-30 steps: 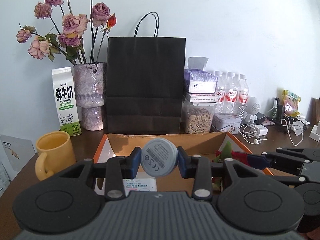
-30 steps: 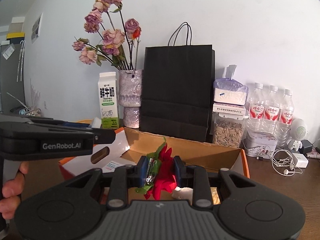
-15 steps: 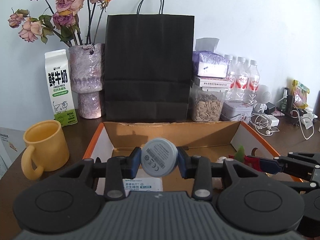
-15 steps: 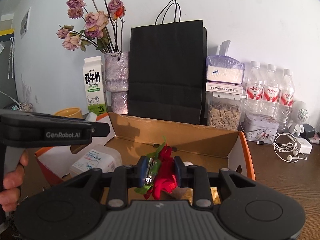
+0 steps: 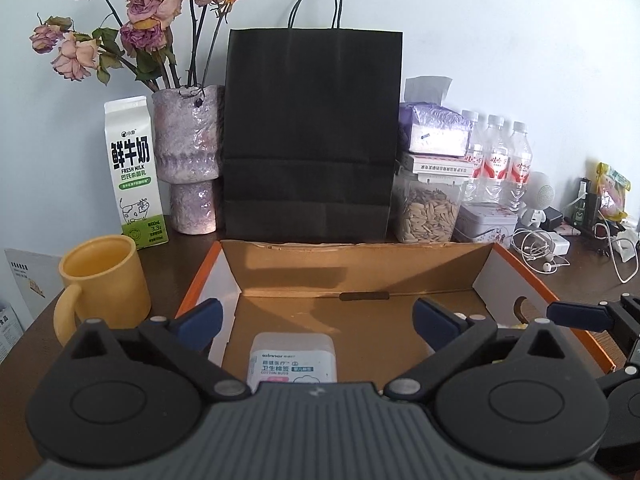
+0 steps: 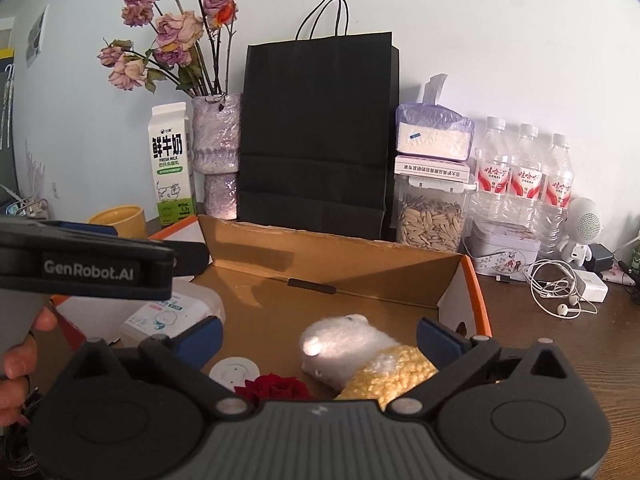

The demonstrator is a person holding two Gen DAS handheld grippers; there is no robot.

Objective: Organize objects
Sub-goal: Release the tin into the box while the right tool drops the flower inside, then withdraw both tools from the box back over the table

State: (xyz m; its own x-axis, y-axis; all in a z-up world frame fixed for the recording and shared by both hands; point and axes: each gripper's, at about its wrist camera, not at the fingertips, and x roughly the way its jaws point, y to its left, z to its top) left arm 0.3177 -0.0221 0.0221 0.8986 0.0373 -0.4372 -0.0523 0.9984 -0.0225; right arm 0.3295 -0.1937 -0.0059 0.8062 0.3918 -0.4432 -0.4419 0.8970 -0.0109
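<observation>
An open cardboard box (image 5: 360, 276) with orange edges lies in front of me; it also shows in the right wrist view (image 6: 332, 264). My left gripper (image 5: 316, 318) is open and empty above a white cotton-bud box (image 5: 292, 360) inside it. My right gripper (image 6: 320, 332) is open and empty over the box's right part. Below it lie a red rose (image 6: 276, 388), a small white round disc (image 6: 234, 372) and a white and yellow plush toy (image 6: 360, 352). The left gripper's body (image 6: 92, 268) shows at the left of the right wrist view.
Behind the box stand a black paper bag (image 5: 312, 136), a vase of dried roses (image 5: 188, 156), a milk carton (image 5: 134, 176), a seed jar (image 5: 428, 208), water bottles (image 5: 500, 164) and a tin (image 5: 484, 224). A yellow mug (image 5: 104, 284) stands left; earphones and a charger (image 5: 544, 248) lie right.
Both grippers have opened. The left let go of the round disc and the right let go of the red rose; both now lie in the box. Both grippers moved forward over the box.
</observation>
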